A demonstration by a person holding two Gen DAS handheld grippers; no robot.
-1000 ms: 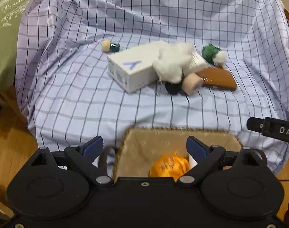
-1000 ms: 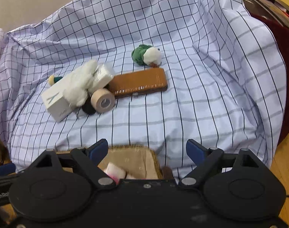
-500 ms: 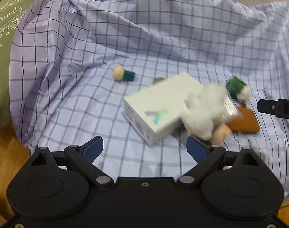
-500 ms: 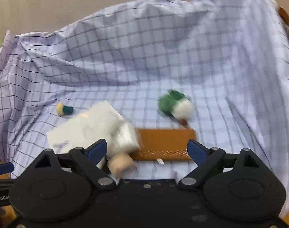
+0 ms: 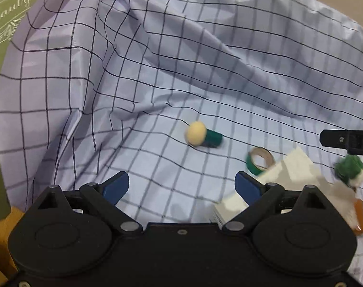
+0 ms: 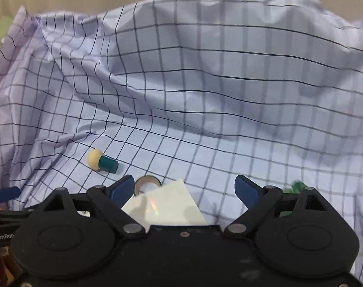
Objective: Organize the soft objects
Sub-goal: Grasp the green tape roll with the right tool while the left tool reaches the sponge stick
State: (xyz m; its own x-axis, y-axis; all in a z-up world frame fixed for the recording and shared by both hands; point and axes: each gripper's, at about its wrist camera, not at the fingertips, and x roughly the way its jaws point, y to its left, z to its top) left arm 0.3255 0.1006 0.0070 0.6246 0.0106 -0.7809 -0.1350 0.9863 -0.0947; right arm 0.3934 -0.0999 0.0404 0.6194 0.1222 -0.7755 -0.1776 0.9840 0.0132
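Grippers both gape wide, left gripper (image 5: 181,186) and right gripper (image 6: 183,191), nothing between their pads. Beside the white box (image 5: 289,167) lies the green plush toy (image 5: 349,169), tape roll (image 5: 260,157) just behind it on the checked cloth (image 5: 157,71).

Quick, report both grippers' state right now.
Left gripper: open, nothing between its fingers, only checked cloth beyond.
Right gripper: open, holding nothing; the white box lies below its gap, ungripped.

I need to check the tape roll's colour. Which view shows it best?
The left wrist view: the tape roll lies in full view, green outside, tan inside, though blurred. The right wrist view shows only its top arc, behind a finger and the white box.
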